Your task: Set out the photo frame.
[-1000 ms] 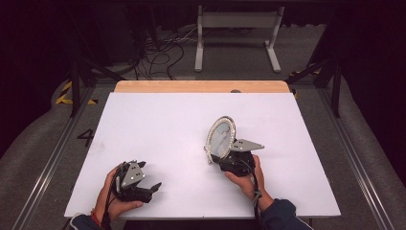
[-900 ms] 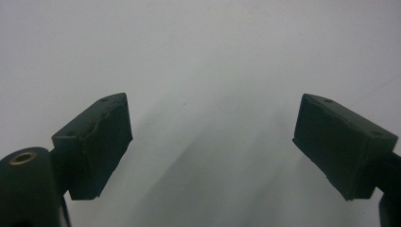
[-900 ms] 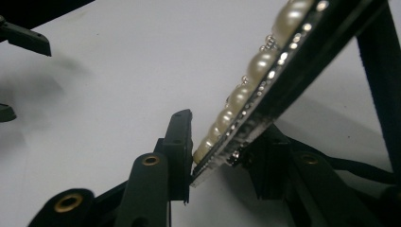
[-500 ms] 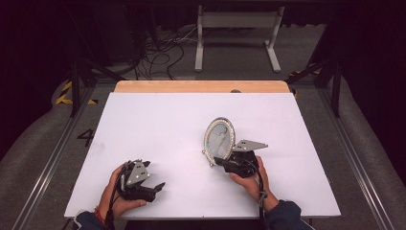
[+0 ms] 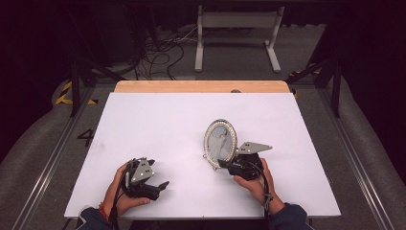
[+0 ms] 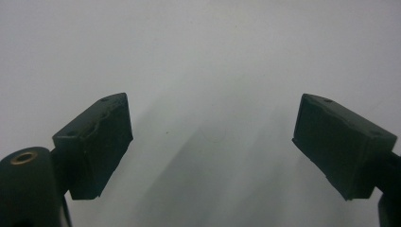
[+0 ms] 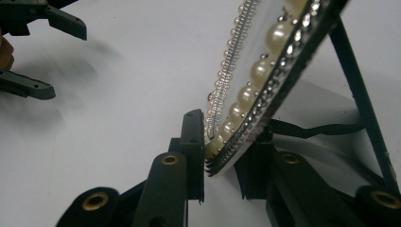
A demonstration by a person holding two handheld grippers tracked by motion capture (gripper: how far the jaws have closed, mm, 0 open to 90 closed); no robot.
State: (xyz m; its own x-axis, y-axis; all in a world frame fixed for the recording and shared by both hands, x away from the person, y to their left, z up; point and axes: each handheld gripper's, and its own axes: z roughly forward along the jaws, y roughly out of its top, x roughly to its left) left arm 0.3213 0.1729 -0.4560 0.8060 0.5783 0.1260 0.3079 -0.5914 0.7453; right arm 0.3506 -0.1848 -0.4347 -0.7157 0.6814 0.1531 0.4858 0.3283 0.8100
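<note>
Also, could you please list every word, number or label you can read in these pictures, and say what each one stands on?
"4": painted dark on the grey floor left of the table.
The oval pearl-rimmed frame, held in the right gripper, has a picture inside, but no lettering can be made out.
No text on the left gripper.

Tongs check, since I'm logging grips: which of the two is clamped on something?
The right tongs, shut on the pearl-rimmed mirror's edge; the left tongs gape apart over bare table.

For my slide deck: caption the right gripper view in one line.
Right tool clamps the pearl-trimmed rim of an oval frame above the white table; the left tool waits open beyond.
</note>
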